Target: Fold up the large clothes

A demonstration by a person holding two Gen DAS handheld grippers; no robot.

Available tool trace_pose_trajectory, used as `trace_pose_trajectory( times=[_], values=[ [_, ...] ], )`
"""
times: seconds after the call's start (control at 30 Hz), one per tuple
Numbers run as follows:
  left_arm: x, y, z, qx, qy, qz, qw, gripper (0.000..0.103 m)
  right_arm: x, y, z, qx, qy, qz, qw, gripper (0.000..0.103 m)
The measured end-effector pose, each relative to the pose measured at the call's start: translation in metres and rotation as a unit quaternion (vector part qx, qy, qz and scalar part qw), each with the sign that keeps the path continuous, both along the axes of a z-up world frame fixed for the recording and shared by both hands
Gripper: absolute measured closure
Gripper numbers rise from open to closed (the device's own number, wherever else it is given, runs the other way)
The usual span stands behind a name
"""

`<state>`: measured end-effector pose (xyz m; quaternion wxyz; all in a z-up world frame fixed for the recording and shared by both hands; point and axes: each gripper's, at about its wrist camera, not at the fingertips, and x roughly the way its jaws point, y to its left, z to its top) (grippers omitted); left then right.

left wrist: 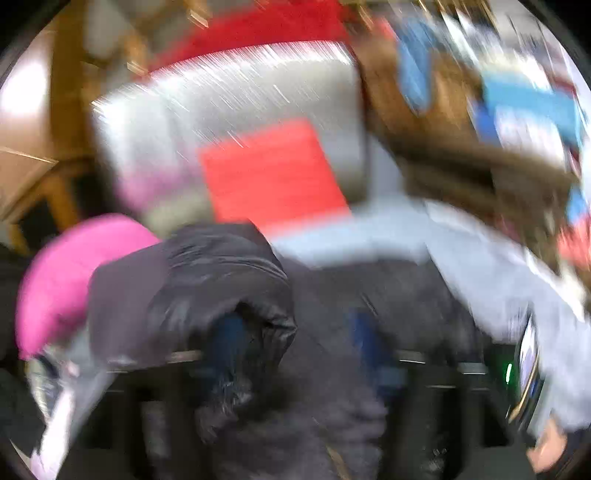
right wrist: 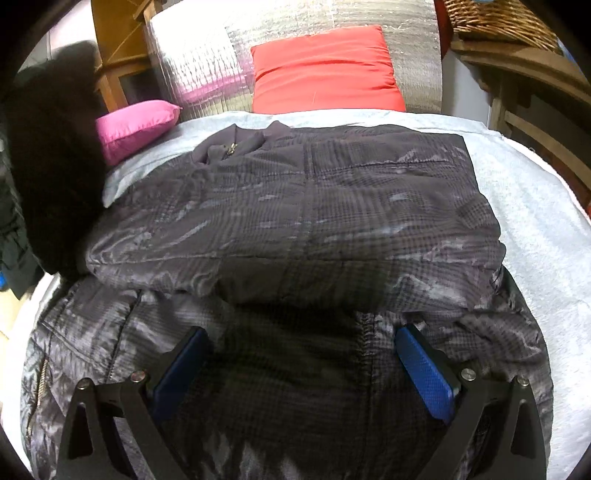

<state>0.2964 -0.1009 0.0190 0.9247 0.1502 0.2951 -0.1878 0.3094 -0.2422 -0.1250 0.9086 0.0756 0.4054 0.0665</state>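
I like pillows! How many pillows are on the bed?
2. A red pillow leans against the shiny silver headboard. A pink pillow lies at the left, beside the dark jacket. The jacket could hide more.

red cushion (right wrist: 325,70): upright against silver quilted panel (right wrist: 207,55) | pink cushion (right wrist: 136,125): left of red cushion, on pale bed cover (right wrist: 535,221) | wicker basket (right wrist: 498,22): upper right, on wooden shelf (right wrist: 517,62) | wooden cabinet (right wrist: 118,51): upper left | left wrist view: motion-blurred
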Motion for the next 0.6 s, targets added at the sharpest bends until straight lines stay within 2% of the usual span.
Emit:
trace_pose_trajectory(
  times=[0.1, 0.13, 0.23, 0.3, 0.4, 0.5, 0.57, 0.6],
  values=[
    [-0.007, -0.02, -0.058, 0.065, 0.052, -0.004, 0.9965, 0.022, 0.003, -0.002, 0.0, 0.007, -0.001, 0.0, 1.0, 0.0],
    [-0.012, -0.015, -0.063, 0.055, 0.055, -0.001, 0.997, 0.025, 0.002, -0.002, 0.0, 0.009, -0.001, 0.0, 1.0, 0.0],
    [-0.021, 0.018, -0.061, 0.021, 0.066, 0.033, 0.9971, 0.023, 0.003, 0.001, -0.001, 0.0, 0.0, 0.001, 1.0, 0.0],
    [-0.032, 0.04, -0.052, 0.005, 0.054, 0.049, 0.9973, 0.023, 0.003, -0.003, 0.0, 0.014, -0.003, 0.0, 1.0, 0.0],
    [-0.044, 0.077, -0.031, -0.045, 0.026, 0.081, 0.9953, 0.021, 0.003, -0.002, 0.0, 0.016, -0.002, -0.001, 1.0, 0.0],
    [-0.035, 0.125, -0.016, -0.105, -0.007, 0.158, 0.9817, 0.016, 0.004, -0.003, 0.0, 0.01, 0.0, -0.001, 1.0, 0.0],
    [-0.024, 0.157, -0.019, -0.135, -0.013, 0.224, 0.9651, 0.014, 0.003, -0.005, 0.003, 0.012, -0.002, -0.003, 1.0, 0.0],
    [-0.024, 0.171, -0.021, -0.142, -0.007, 0.242, 0.9598, 0.014, 0.002, -0.006, 0.006, 0.013, -0.002, -0.004, 1.0, 0.002]
  ],
)
